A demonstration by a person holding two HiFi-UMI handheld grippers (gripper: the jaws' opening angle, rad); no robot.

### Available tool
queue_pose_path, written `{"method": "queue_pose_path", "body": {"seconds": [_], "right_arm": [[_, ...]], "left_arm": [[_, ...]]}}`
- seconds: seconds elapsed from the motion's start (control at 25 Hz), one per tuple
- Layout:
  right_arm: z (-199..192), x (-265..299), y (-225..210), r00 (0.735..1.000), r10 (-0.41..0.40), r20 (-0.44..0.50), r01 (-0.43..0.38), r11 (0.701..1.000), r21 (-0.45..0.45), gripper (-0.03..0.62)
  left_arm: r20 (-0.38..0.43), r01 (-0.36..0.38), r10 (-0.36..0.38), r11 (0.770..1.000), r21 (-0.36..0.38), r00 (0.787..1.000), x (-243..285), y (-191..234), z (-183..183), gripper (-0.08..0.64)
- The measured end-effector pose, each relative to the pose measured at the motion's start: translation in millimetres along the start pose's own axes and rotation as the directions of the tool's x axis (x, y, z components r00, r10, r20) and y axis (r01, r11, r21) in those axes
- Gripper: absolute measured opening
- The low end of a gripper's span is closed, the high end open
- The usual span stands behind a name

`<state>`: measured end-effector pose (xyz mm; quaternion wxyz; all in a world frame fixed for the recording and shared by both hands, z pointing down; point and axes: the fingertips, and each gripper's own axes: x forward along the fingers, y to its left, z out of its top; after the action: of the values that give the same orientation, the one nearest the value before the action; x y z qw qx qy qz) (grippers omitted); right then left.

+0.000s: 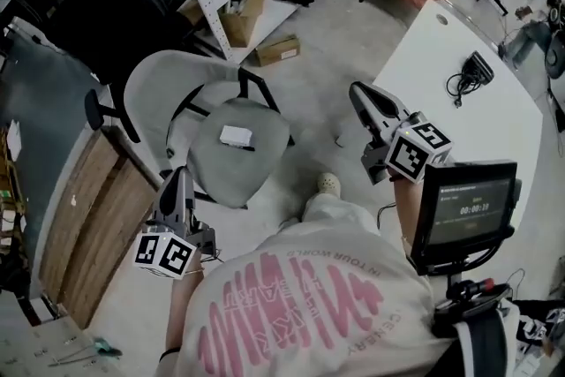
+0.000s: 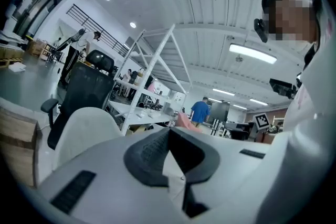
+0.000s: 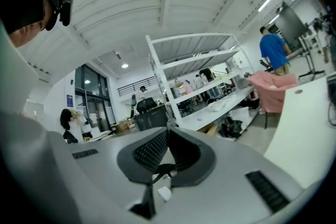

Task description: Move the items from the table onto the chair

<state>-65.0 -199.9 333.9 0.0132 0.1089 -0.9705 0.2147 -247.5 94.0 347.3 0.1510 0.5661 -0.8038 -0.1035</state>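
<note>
Left gripper (image 1: pixel 177 174), right gripper (image 1: pixel 357 90), jaws clenched empty, open floor (image 1: pixel 322 66) between chair (image 1: pixel 231 174) and table (image 1: pixel 433 93)

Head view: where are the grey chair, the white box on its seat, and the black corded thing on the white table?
grey chair (image 1: pixel 231 177): head view, bare seat cushion.
white box (image 1: pixel 237 136): head view, middle of its top.
black corded thing (image 1: pixel 478 66): head view, its dark body.

light: bright, even, ceiling strip lamps (image 2: pixel 252 53) | shadows: soft | edges: fisheye-bent, dark corners | near foreground: blurred
</note>
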Motion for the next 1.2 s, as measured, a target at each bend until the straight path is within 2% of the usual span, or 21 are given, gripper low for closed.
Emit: {"method": "queue_pose_path", "body": {"seconds": [0.12, 0.24, 0.4, 0.56, 0.68, 0.8, 1.04, 1.12, 1.2], "right_arm": [[19.6, -34.9, -44.0, 0.991, -0.113, 0.067, 0.112, 0.994, 0.020, 0.018], [23.8, -63.6, -81.4, 0.970, -0.218, 0.107, 0.219, 0.976, -0.001, 0.018], [33.4, -92.0, -122.4, 0.948, -0.295, 0.122, 0.297, 0.955, 0.000, 0.020], [38.4, -150.5, -184.8, 0.902, -0.419, 0.108, 0.417, 0.908, 0.040, 0.037], [38.7, -187.2, -228.7, 0.864, -0.498, 0.071, 0.496, 0.867, 0.055, 0.103], [36.7, -214.5, -266.0, 0.823, -0.567, 0.027, 0.564, 0.822, 0.074, 0.186], [28.5, -248.1, -345.3, 0.729, -0.679, -0.084, 0.684, 0.721, 0.111, 0.319], [23.5, -252.9, -365.5, 0.700, -0.704, -0.118, 0.714, 0.684, 0.151, 0.381], [14.4, -253.5, -386.2, 0.680, -0.717, -0.155, 0.733, 0.657, 0.176, 0.414]], "left_arm": [[-0.024, 0.065, -0.064, 0.997, 0.033, 0.998, 34.3, -26.0, 5.4, 0.008], [-0.047, 0.120, -0.117, 0.991, 0.059, 0.992, 65.7, -35.9, 1.5, 0.008], [-0.054, 0.165, -0.163, 0.986, 0.038, 0.985, 105.7, -56.5, -9.9, 0.008], [-0.092, 0.263, -0.258, 0.964, 0.040, 0.962, 164.6, -114.1, -24.8, 0.008], [-0.110, 0.329, -0.324, 0.944, 0.035, 0.940, 205.2, -154.2, -35.3, 0.008], [-0.106, 0.364, -0.359, 0.931, 0.029, 0.927, 233.9, -185.3, -43.1, 0.008], [-0.078, 0.371, -0.368, 0.929, 0.015, 0.926, 267.9, -226.9, -45.1, 0.008], [-0.086, 0.361, -0.358, 0.932, 0.018, 0.930, 270.1, -230.8, -46.3, 0.008], [-0.088, 0.345, -0.342, 0.939, 0.017, 0.936, 269.2, -229.0, -48.5, 0.008]]}}
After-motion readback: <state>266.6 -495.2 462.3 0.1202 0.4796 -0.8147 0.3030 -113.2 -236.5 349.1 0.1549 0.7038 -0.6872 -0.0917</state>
